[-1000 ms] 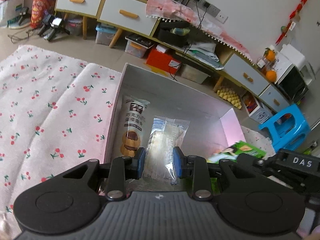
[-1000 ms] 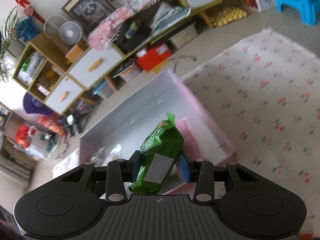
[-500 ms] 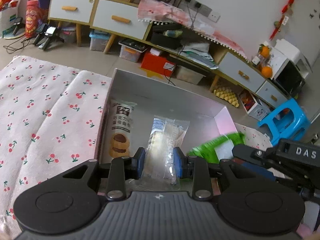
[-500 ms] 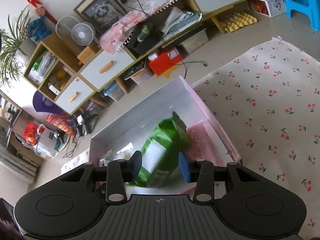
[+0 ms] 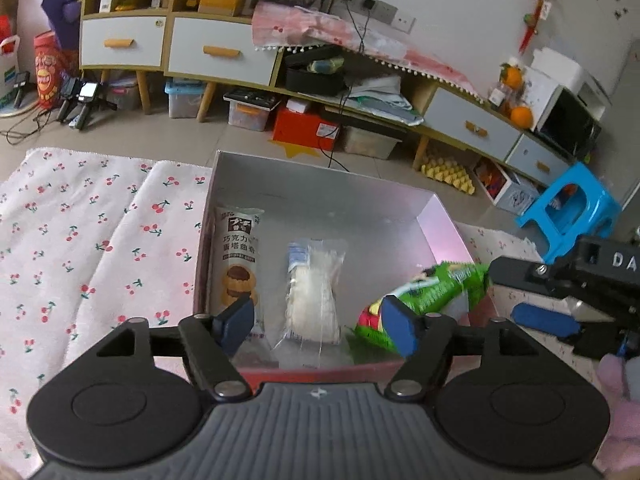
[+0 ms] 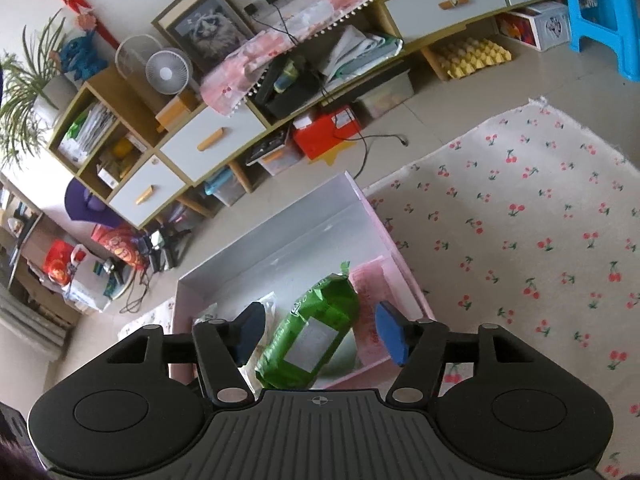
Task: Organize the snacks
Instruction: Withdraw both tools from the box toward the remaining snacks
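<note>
— Where do our snacks sit?
— Both in the box: clear packet mid-floor, green bag by its right wall. Left gripper and right gripper have just been opening, pads clear.
— Handling?
— Light, crinkly, slippery (crushable, we judge); we'd pinch mid-body.

Cherry-print cloth under box

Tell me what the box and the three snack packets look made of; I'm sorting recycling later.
Box: likely cardboard, stiff straight walls, smooth matte grey inside, pink outside. Clear packet: thin transparent plastic film, contents visible, glossy creases. Green packet: glossy printed plastic film, crimped end seal. Cookie packet: printed opaque film, probably plastic, slight sheen.
</note>
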Demonstrator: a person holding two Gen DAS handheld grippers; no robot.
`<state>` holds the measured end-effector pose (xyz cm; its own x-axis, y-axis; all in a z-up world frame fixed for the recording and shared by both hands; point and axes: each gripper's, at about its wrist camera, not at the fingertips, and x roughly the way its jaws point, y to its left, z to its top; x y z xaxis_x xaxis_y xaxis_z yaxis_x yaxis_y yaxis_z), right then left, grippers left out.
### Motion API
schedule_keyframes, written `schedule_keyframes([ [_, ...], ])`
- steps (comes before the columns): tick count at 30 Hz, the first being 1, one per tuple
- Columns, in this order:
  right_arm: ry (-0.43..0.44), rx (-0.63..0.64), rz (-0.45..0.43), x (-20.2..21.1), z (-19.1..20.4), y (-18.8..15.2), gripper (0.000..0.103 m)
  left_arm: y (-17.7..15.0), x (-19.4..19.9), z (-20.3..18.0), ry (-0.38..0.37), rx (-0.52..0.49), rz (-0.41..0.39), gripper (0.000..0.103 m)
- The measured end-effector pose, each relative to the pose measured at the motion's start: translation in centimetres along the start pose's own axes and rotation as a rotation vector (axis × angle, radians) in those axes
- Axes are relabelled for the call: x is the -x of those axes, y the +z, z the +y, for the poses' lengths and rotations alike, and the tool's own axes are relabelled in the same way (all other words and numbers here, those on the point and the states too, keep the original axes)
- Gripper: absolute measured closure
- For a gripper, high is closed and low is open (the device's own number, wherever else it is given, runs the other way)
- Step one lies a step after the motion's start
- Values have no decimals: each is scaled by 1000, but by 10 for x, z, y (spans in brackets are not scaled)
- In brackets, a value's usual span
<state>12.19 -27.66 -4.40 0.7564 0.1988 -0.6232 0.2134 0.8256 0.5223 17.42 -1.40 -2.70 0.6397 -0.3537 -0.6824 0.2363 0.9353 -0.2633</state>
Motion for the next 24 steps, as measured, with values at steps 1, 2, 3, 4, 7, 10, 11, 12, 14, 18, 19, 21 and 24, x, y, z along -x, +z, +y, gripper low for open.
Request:
schedule_keyframes([
  [1,0,8,2,3,0,0,36,-1,2,0,-2,-3,4,33],
  [2,1,18,5,6,-1,0,35,-1,4,1,-5,-2,8,30],
  [3,2,30,10,8,-1,0,35,-2,7,2,-10,-1,14,28],
  [4,0,43,15,11,-1,0,35,-2,8,2,-12,-1,18,27],
  [7,-7,90,27,18,0,-3,30,-5,14,4,-14,-6,38,23],
  [10,-6,128,38,26,0,-7,27,-9,20,5,-2,-25,49,18],
  [11,-2,140,45,28,0,-8,27,-11,23,5,0,-35,50,16],
  [12,-1,150,51,30,0,-10,26,-12,25,6,2,-46,51,14],
  [14,-6,168,59,35,-2,-14,22,-15,31,7,6,-61,53,11],
  [18,-18,231,77,42,-5,-21,21,-24,42,12,22,-76,55,6],
  [19,-21,249,82,44,-6,-23,21,-26,44,13,30,-82,57,5],
  [21,-32,284,89,48,-9,-27,21,-31,49,15,40,-100,64,5],
  [24,-43,312,101,54,-15,-33,21,-38,57,18,48,-128,69,4],
])
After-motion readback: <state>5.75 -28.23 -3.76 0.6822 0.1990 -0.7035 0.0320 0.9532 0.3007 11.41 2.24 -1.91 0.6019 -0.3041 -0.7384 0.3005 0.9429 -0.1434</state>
